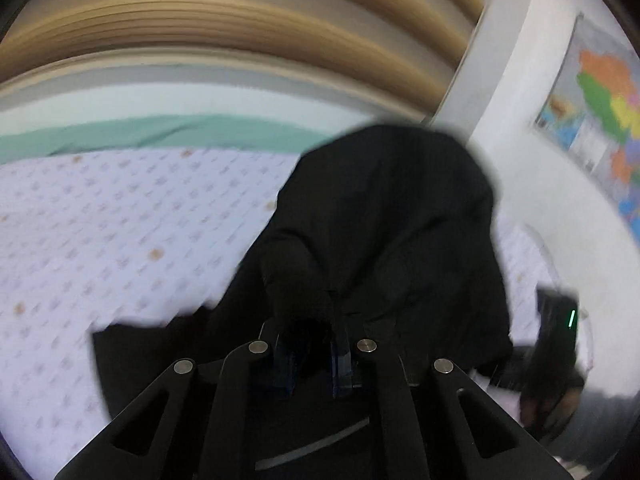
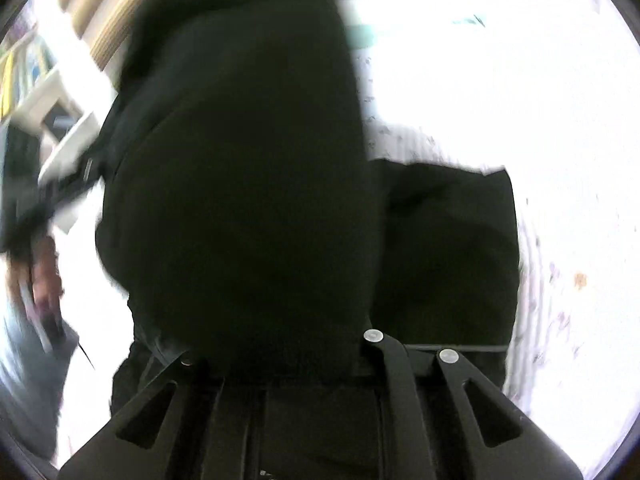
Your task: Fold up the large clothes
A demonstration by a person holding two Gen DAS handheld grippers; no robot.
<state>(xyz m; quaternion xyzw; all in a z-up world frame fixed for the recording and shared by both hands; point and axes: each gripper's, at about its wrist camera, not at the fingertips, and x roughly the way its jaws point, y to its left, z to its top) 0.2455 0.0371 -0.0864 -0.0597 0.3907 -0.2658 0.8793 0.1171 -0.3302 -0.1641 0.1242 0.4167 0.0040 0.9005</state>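
Pinching the black garment [image 1: 392, 216], both grippers [image 1: 312, 356] [image 2: 280, 360] apparently clamp fabric; no legible writing.

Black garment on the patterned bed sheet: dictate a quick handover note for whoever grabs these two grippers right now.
Left gripper: shut on a bunched fold of the black fabric garment, lifting it.
Right gripper: fingertips buried under the same cloth, shut; the grip itself is hidden, so treat it as holding.
Garment: partly raised, its lower part on the white dotted bed sheet.
Done: garment picked up by both grippers.
Left: no finished fold visible; lay it flat, fold, smooth. Both views are blurred.
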